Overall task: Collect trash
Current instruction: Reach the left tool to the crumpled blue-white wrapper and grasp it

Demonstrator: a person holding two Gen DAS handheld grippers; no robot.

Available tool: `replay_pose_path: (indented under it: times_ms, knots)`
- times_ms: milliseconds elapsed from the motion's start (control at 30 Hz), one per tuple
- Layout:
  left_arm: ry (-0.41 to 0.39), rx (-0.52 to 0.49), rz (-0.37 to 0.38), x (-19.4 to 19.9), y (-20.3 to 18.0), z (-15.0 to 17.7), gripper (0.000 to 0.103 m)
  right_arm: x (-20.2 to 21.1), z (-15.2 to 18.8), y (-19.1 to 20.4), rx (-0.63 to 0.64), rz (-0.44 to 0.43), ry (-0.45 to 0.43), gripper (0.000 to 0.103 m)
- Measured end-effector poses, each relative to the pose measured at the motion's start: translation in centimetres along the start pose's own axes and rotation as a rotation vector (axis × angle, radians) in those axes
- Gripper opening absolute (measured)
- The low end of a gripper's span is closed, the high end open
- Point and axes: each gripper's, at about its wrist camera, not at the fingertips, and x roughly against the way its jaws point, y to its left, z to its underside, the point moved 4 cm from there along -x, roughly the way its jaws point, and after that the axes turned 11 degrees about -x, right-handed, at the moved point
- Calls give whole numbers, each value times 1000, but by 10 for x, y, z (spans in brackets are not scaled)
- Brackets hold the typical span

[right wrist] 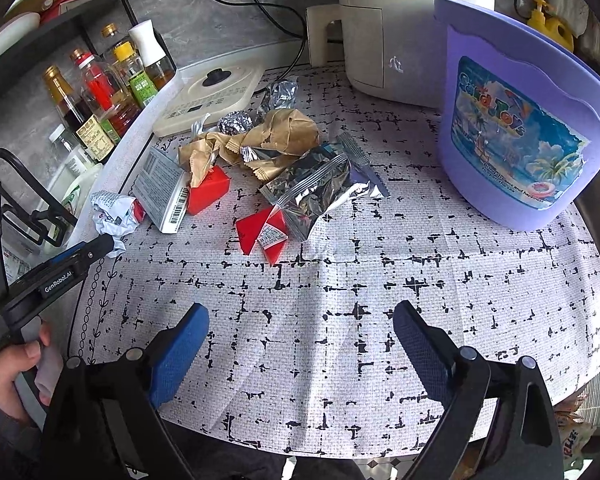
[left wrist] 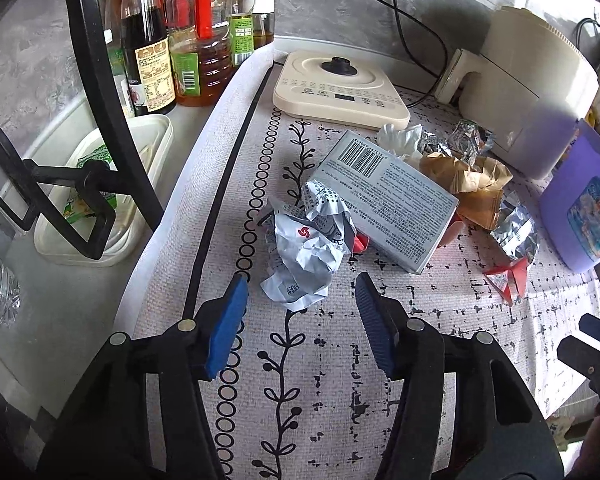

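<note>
Trash lies in a heap on the patterned tablecloth (right wrist: 340, 280): a crumpled white paper (left wrist: 304, 248) (right wrist: 112, 212), a grey box with a barcode (left wrist: 388, 200) (right wrist: 160, 188), brown paper bags (left wrist: 468, 184) (right wrist: 276, 132), silver foil wrappers (right wrist: 316, 188) (left wrist: 516, 232) and red cartons (right wrist: 260, 232) (left wrist: 508, 276). A purple bucket (right wrist: 512, 120) (left wrist: 580, 200) stands at the right. My left gripper (left wrist: 300, 284) is open, its blue pads on either side of the crumpled paper's near end. My right gripper (right wrist: 300, 316) is open and empty, well short of the red cartons.
A cream induction hob (left wrist: 340, 88) and a white appliance (left wrist: 532, 92) stand behind the heap, with black cables. Sauce and oil bottles (left wrist: 172, 40) and a black wire rack (left wrist: 80, 120) stand at the left over a white tub (left wrist: 100, 200).
</note>
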Motion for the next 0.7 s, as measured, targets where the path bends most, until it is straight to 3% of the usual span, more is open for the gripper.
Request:
replay_pose_path:
  times_ms: [200, 233, 267, 500, 700]
  knots:
    - [3, 8, -5, -21, 3, -10, 55, -11, -8, 8, 3, -20, 3, 81]
    - [10, 11, -3, -25, 3, -11, 40, -13, -11, 9, 2, -25, 3, 79]
    - [21, 12, 0, -28, 3, -11, 36, -15, -13, 11, 0, -34, 3, 79]
    - [-22, 6, 9, -14, -2, -15, 32, -33, -24, 25, -14, -86, 37, 62]
    - [-43, 8, 11, 4, -3, -15, 32, -48, -29, 28, -34, -85, 55, 56]
